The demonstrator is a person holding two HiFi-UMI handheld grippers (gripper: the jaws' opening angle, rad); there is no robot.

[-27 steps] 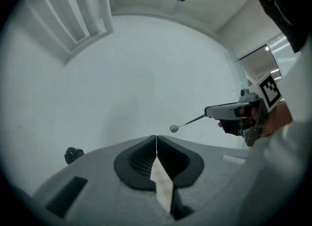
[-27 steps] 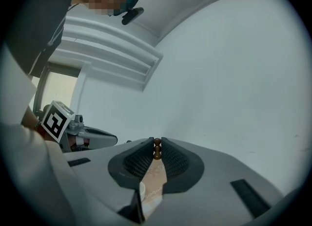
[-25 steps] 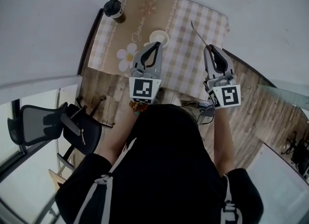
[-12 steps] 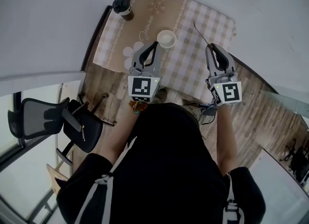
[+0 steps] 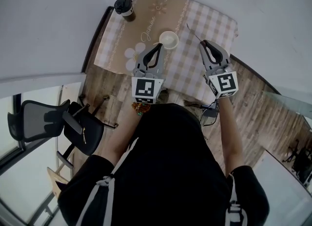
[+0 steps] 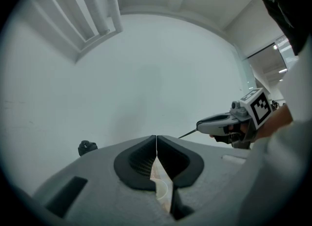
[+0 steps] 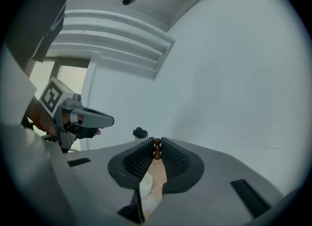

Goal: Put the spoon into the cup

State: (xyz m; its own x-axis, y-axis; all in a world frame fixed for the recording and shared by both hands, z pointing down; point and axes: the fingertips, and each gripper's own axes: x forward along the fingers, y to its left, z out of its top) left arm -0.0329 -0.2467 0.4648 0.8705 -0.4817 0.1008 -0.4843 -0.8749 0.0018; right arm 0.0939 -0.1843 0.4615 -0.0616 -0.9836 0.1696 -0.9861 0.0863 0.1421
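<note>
A white cup stands on the checked tablecloth. My right gripper is shut on the thin spoon, which points away from me to the right of the cup. In the right gripper view the spoon's brown beaded handle sits pinched between the jaws, and the cup shows below them. My left gripper hovers just on the near side of the cup, shut with nothing in it. In the left gripper view the jaws meet; the right gripper and the spoon appear to the right.
A dark-lidded takeaway cup stands at the table's far left corner, also seen in the right gripper view. A black office chair stands on the wooden floor to the left. A pale wall lies beyond the table.
My right gripper has shifted left toward the cup, carrying the spoon. The left gripper has barely moved and stays shut by the cup.
</note>
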